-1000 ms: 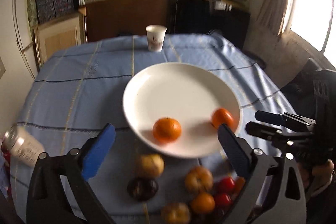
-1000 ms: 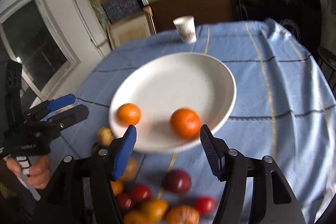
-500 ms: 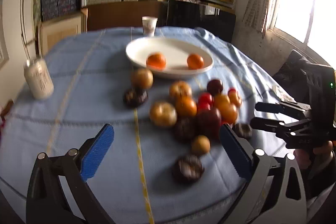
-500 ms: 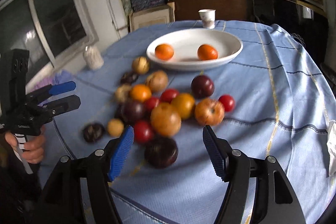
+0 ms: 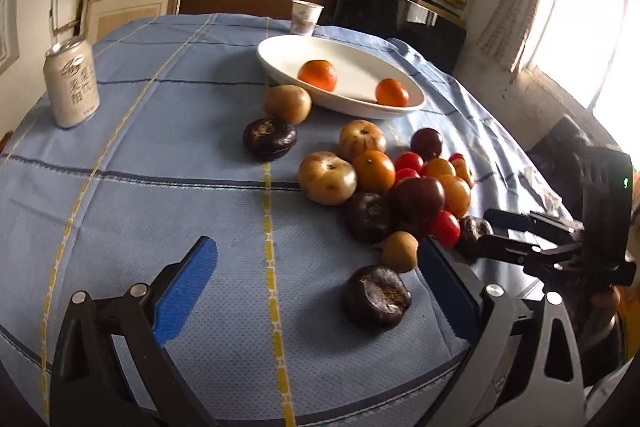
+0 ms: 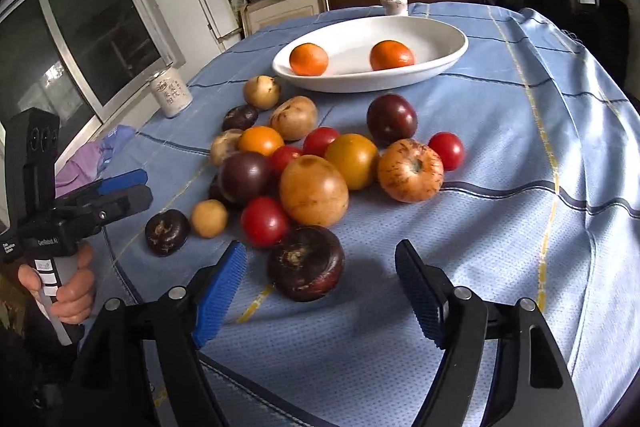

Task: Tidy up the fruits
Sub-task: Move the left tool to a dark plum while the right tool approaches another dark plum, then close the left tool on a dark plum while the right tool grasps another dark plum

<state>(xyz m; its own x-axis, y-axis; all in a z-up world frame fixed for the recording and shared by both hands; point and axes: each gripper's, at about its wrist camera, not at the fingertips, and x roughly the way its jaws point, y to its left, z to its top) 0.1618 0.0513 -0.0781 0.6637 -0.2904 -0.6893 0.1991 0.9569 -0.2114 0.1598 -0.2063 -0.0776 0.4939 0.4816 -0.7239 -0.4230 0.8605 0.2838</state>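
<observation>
Fruits lay heaped on blue woven cloth, with two oranges already in the white oval plate at 12 o'clock. Right gripper was released, a dark, wrinkled fruit between its pads. Left gripper was likewise released, empty. Judged light, round and prone to roll; tomatoes glossy and soft, best taken across the widest girth.

Both grippers pulled back from plate (fruit pile now near).
</observation>
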